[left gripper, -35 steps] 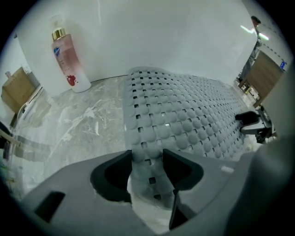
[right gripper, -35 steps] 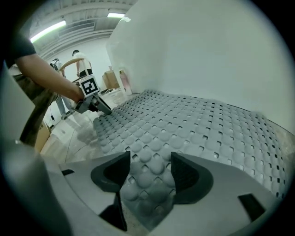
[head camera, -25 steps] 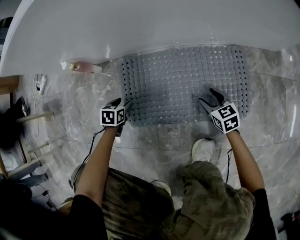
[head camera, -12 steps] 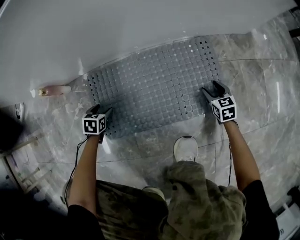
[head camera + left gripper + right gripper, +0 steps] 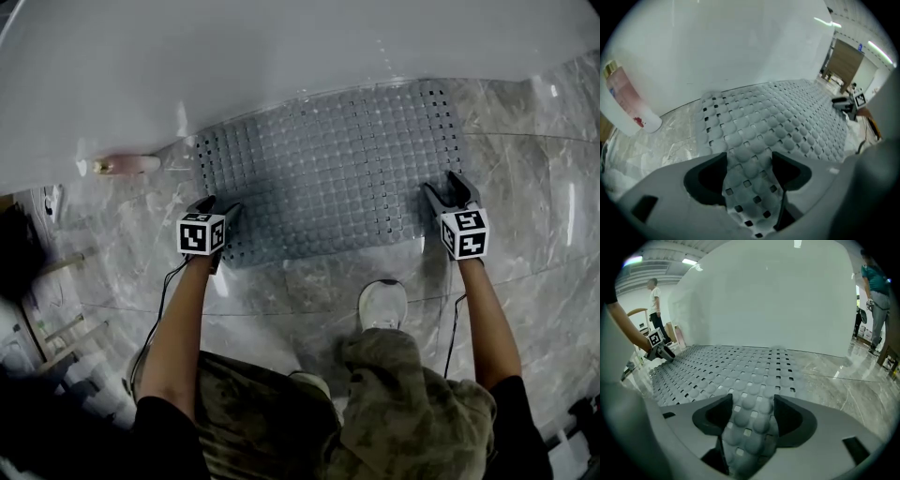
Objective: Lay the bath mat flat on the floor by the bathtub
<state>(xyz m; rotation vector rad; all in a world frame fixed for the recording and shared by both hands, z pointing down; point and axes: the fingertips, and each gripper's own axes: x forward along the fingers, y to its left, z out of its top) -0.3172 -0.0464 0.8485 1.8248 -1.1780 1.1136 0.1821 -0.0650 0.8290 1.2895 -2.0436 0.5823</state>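
Grey bath mat (image 5: pixel 328 169) flat on the marble floor (image 5: pixel 525 244), far edge against the bathtub (image 5: pixel 281 56), left gripper (image 5: pixel 217 206) at its near left corner, jaws just opened wide (corner between them, unclamped), right gripper (image 5: pixel 444 185) at the near right corner, jaws spread astride the edge.

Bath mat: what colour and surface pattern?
Grey bath mat, a grid of round bumps with small square holes; clearest in the left gripper view.

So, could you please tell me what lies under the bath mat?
Grey marbled floor shows around the bath mat on its near and side edges. What lies directly beneath is covered, and its far edge runs up to the bathtub.
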